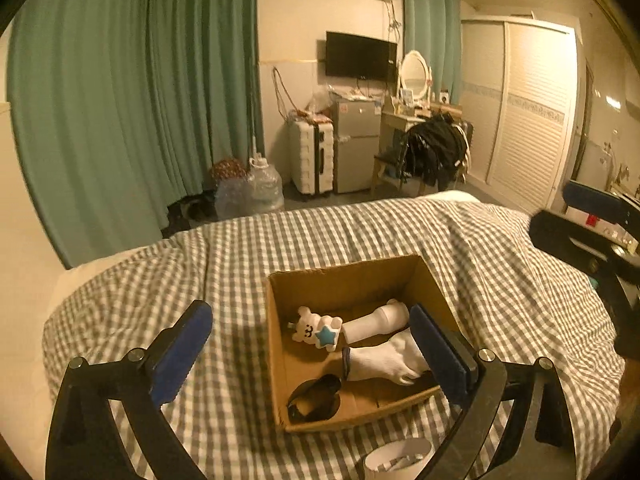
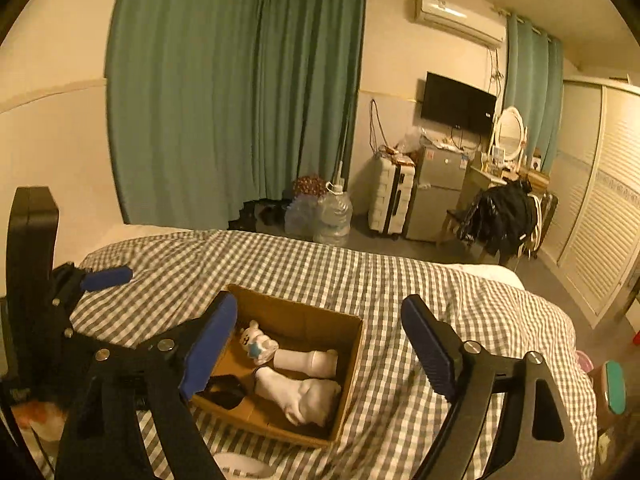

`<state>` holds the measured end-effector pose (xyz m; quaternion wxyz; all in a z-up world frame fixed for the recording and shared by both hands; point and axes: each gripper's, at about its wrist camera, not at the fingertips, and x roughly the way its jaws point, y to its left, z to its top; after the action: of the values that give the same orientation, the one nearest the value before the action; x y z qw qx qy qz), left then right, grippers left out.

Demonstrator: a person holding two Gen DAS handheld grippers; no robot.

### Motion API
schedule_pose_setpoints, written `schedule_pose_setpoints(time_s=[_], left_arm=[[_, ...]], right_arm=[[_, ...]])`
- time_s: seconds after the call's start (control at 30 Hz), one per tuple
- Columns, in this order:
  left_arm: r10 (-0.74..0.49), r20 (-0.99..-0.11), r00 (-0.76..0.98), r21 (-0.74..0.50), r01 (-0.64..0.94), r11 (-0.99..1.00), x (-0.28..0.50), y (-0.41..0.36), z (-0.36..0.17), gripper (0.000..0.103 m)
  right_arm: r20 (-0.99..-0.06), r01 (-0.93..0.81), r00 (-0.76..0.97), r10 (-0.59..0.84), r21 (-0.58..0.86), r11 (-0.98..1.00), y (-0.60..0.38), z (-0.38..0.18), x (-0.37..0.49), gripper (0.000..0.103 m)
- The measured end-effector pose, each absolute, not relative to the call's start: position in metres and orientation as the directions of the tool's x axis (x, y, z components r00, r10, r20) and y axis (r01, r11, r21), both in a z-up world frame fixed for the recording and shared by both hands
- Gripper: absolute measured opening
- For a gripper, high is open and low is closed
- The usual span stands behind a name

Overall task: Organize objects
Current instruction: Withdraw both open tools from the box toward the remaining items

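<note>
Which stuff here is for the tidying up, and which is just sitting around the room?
For the tidying:
cardboard box on the checked bed cover
bear toy
white bottle
white sock
dark item, too dim to name
left tongs and right tongs, both open and empty

Just around:
suitcase
small fridge
TV
water jugs
green curtains

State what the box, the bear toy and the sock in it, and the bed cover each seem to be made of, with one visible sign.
Box: brown cardboard, matt; raw cut edges and folded flaps.
Bear toy: probably smooth plastic or vinyl, slightly glossy; it could be soft.
Sock: white knitted fabric; ribbed cuff, limp folds.
Bed cover: woven cloth, likely cotton; grey-and-white checks, soft wrinkles.
</note>
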<state>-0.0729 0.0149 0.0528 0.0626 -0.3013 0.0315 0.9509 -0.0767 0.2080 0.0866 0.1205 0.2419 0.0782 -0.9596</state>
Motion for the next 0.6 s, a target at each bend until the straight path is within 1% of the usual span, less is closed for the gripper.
schedule_pose_setpoints(time_s=[0.13, 0.3, 0.4, 0.47, 0.6], left_arm=[[0.067, -0.565, -0.822, 0.007, -0.086, -0.996, -0.053, 0.004, 0.057, 0.102], [0.026, -0.563, -0.826, 0.013, -0.040, -0.999, -0.025, -0.008, 0.038, 0.102], [-0.005, -0.576, -0.817, 0.050, -0.029, -0.998, -0.011, -0.007, 0.012, 0.102], [-0.003, -0.594, -0.804, 0.057, -0.038, -0.998, -0.006, -0.007, -0.006, 0.102], [-0.020, -0.664, -0.747, 0.066, -0.032, -0.997, -0.001, -0.008, -0.052, 0.102]], right_arm=[[-0.479, 0.302, -0.850, -0.221, -0.099, -0.948, 0.207, 0.089, -0.047, 0.087], [-0.505, 0.342, -0.825, -0.255, -0.085, -0.936, 0.206, 0.072, -0.020, 0.089], [-0.549, 0.360, -0.793, -0.264, -0.074, -0.930, 0.204, 0.046, -0.010, 0.089], [-0.589, 0.358, -0.771, -0.243, -0.085, -0.930, 0.201, 0.021, -0.006, 0.089], [-0.672, 0.372, -0.704, -0.229, -0.074, -0.925, 0.200, -0.029, -0.009, 0.089]])
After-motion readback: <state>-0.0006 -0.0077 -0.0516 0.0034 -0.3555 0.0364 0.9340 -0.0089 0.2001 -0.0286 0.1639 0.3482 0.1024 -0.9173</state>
